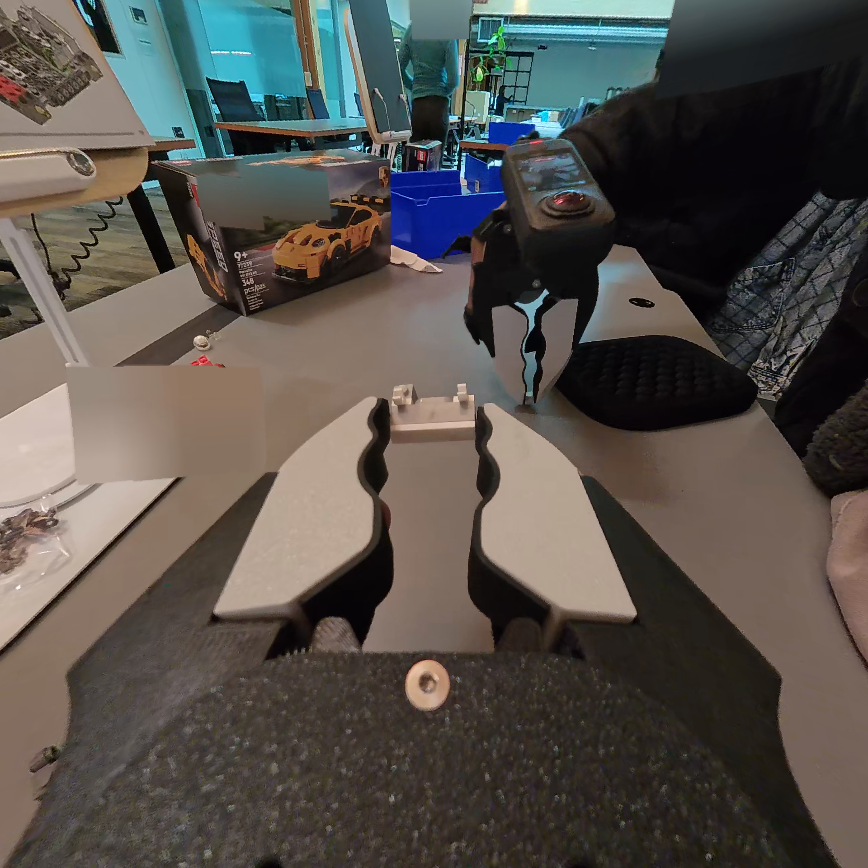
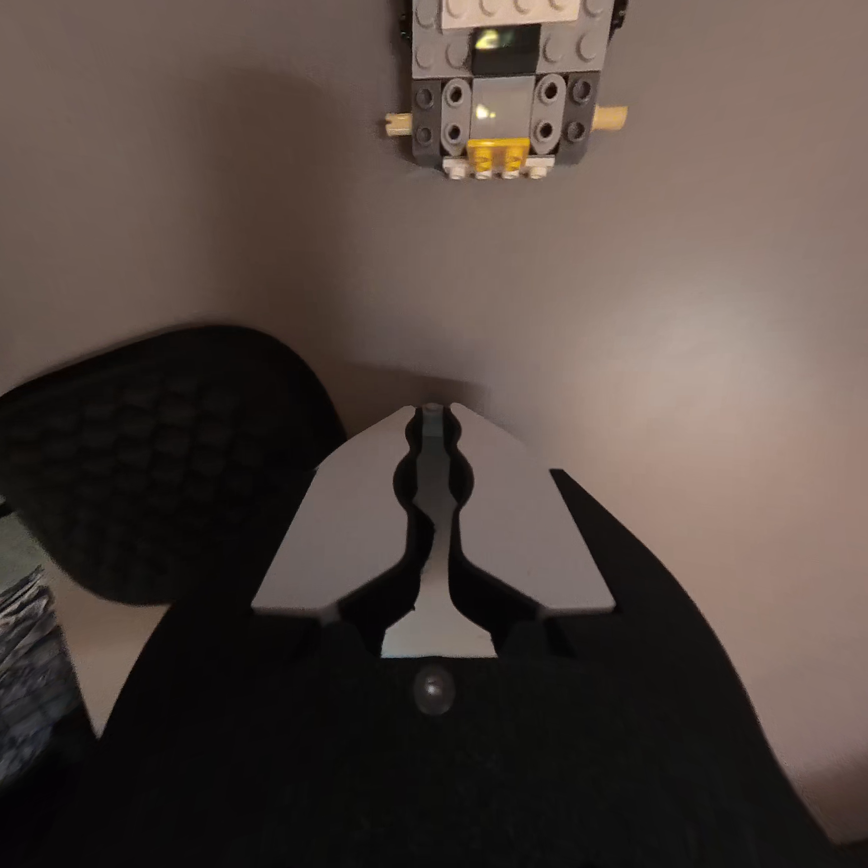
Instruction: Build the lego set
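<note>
The left tool [image 1: 432, 425], jaws wide, brackets the grey half-built lego chassis [image 1: 431, 415] on the grey counter [image 1: 329, 338], seemingly to steady it, while the right tool [image 2: 433, 413] pinches a small grey lego piece [image 2: 432, 415] nearby.
</note>
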The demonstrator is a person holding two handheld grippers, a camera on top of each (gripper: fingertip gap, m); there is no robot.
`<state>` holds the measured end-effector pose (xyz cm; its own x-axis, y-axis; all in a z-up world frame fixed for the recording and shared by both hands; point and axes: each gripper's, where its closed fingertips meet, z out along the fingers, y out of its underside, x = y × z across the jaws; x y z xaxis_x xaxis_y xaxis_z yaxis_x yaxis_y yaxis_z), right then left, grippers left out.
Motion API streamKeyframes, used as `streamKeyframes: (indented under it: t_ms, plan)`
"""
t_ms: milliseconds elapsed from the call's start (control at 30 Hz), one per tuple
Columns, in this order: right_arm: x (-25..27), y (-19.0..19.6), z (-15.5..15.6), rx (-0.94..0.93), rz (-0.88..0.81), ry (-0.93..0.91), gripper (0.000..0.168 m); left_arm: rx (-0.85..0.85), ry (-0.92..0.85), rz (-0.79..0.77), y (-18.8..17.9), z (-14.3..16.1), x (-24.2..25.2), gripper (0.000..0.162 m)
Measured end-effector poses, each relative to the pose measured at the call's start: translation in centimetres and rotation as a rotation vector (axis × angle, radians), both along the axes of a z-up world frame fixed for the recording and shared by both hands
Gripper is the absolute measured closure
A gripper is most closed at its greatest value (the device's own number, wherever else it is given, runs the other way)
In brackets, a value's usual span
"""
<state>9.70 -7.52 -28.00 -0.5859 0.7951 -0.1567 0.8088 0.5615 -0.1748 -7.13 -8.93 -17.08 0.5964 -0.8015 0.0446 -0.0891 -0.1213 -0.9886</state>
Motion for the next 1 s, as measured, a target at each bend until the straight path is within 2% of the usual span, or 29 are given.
streamKeyframes:
  t_ms: [233, 467, 600, 667, 833, 933, 1000]
  plan:
    - [-1.3, 3.2, 0.1, 0.240, -0.160, 0.226, 0.161, -0.004, 0.002, 0.000, 0.0, -0.2, 0.2, 0.127]
    - [-3.8, 3.1, 1.9, 0.129, -0.419, 0.523, 0.161, 0.028, -0.043, -0.056, -0.9, 0.7, 0.9, 0.127]
    - [-4.4, 2.6, 2.3, 0.058, -0.478, 0.630, 0.161, 0.034, -0.047, -0.082, -1.2, 0.7, 1.3, 0.127]
    - [-5.9, 1.5, 4.5, -0.033, -0.492, 0.758, 0.161, 0.048, -0.061, -0.103, -1.6, 1.0, 1.6, 0.127]
    - [-11.0, -2.0, 12.6, -0.294, -0.486, 1.114, 0.161, 0.105, -0.101, -0.146, -2.6, 2.1, 2.3, 0.127]
    - [-12.9, -4.2, 14.9, -0.419, -0.431, 1.199, 0.161, 0.140, -0.117, -0.148, -2.9, 2.7, 2.4, 0.126]
    - [-13.7, -5.0, 15.1, -0.446, -0.409, 1.212, 0.161, 0.150, -0.124, -0.148, -3.0, 3.0, 2.4, 0.127]
